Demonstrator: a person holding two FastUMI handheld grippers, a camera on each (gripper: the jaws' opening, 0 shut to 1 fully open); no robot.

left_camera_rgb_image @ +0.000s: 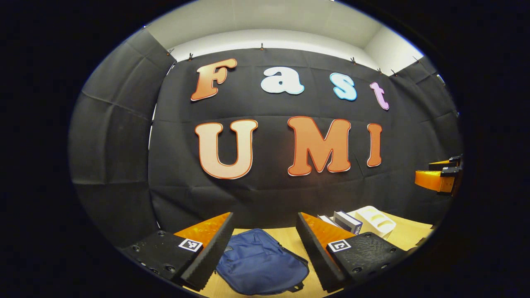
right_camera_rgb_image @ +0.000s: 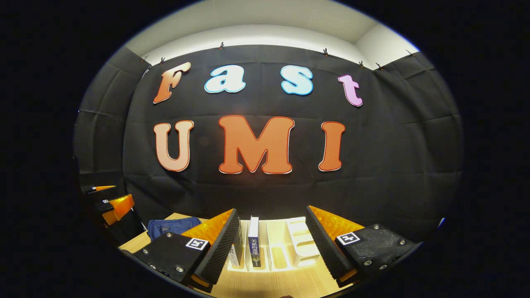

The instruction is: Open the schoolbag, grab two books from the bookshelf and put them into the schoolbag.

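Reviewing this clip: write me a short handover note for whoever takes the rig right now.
Left gripper: open, holding nothing, hanging above the blue schoolbag that lies on the wooden table.
Right gripper: open, holding nothing, facing the white bookshelf.
Books: the dark book stands upright in a slot of the bookshelf; a second book stands left of it, partly hidden by a finger.
Done: nothing yet; the schoolbag looks closed.
Left: open the schoolbag, take both books, put them in.
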